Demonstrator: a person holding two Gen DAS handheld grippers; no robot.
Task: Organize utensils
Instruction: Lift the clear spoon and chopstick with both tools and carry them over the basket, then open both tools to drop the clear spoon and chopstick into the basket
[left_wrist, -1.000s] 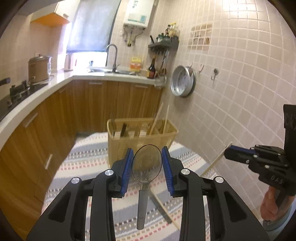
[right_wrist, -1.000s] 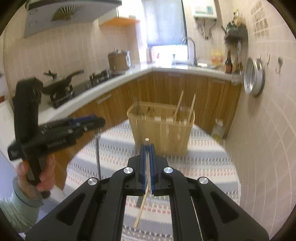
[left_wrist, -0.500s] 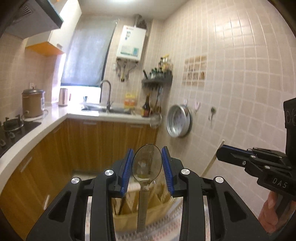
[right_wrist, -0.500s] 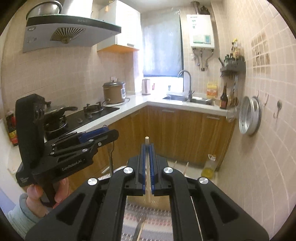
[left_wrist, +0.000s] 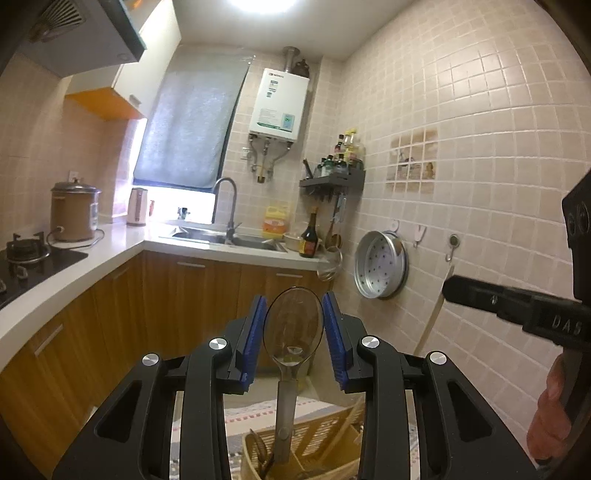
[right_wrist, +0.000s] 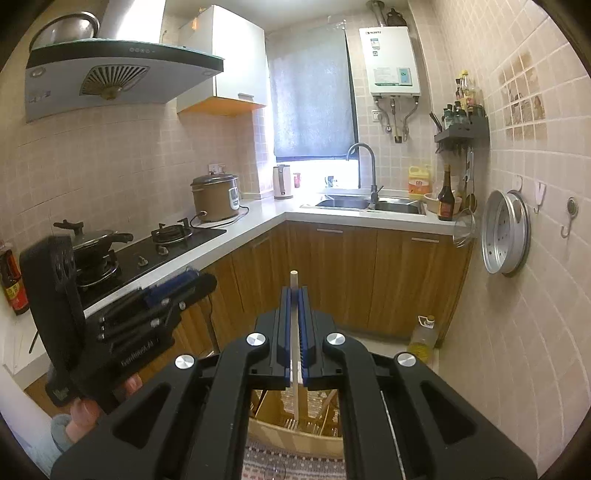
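Left gripper (left_wrist: 293, 332): blue pads clamped on the bowl of a metal spoon (left_wrist: 293, 325), bowl upright between the pads, handle hanging straight down toward the woven basket (left_wrist: 303, 452) at the near bottom of the view. Right gripper (right_wrist: 294, 325): pads pressed together on a thin wooden chopstick (right_wrist: 293, 280), tip poking above the pads, shaft running down toward the same basket (right_wrist: 291, 439), where other sticks already stand.

Risks, as judged from here:
- Spoon is pinched across a smooth, curved bowl. Contact looks small; a jolt or tilt could let it pivot or slide out and miss the basket.
- Chopstick is held near one end, so the long free shaft can swing. It could catch the basket rim or the sticks inside.
- Both tools hang over one basket, and the right gripper sits close on the right in the left view (left_wrist: 517, 306). Lowering both together risks collision.
- Which compartment each belongs in cannot be read from here; a misplaced drop is possible.
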